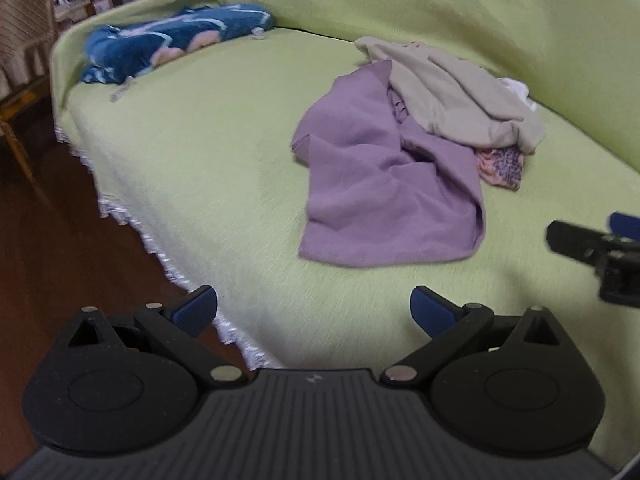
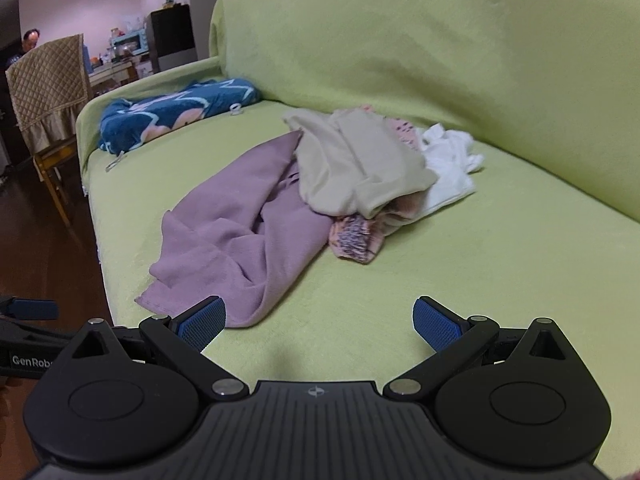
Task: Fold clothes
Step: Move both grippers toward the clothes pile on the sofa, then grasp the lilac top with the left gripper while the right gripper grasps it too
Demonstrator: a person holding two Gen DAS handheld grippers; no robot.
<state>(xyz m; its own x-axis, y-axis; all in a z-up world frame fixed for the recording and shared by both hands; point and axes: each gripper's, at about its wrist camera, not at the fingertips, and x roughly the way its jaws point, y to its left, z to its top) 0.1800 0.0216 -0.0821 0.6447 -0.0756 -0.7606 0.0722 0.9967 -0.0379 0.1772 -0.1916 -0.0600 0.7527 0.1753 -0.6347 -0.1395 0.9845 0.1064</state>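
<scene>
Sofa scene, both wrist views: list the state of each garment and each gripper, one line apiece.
left gripper: open, empty, above the sofa's front edge.
right gripper: open, empty.
purple garment: crumpled, unfolded, nearest the grippers.
beige garment: bunched, lying partly on the purple one.
white garment: crumpled behind the beige one.
pink knit item: partly buried under the beige one.
blue blanket: heaped by the armrest.

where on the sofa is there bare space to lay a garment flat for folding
The widest bare stretch of the sofa seat lies between the blue blanket and the purple garment. Another runs along the front edge, between that garment and the open right gripper. It is crowded at the back, where beige, white and knitted pieces are piled.
</scene>
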